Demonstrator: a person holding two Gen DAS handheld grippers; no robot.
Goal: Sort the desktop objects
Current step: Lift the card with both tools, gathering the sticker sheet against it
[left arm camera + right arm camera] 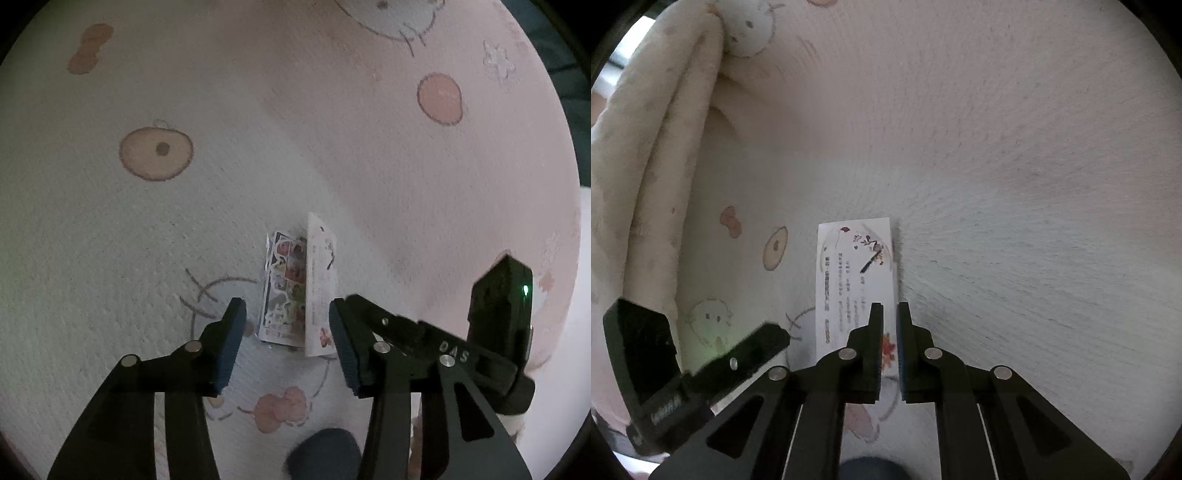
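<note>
- Where the left gripper [286, 325] hangs over the patterned cloth [332, 147], its fingers [231, 347] stand spread apart, pressing nothing.
- Between and just beyond those fingers lie the sticker sheet [282, 291] and, overlapping its right edge, the white card [320, 284].
- Right gripper [890, 314] has its fingers [873, 347] drawn nearly together, pinching the near right edge of that white card [855, 280].
- Card appears tilted up on one long edge.

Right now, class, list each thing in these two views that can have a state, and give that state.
left gripper: open, pads clear of the papers.
right gripper: shut on the white card's edge.
white card: pinched, raised on edge.
sticker sheet: lying on the cloth, unheld.
printed cloth: spread out, creased.
</note>
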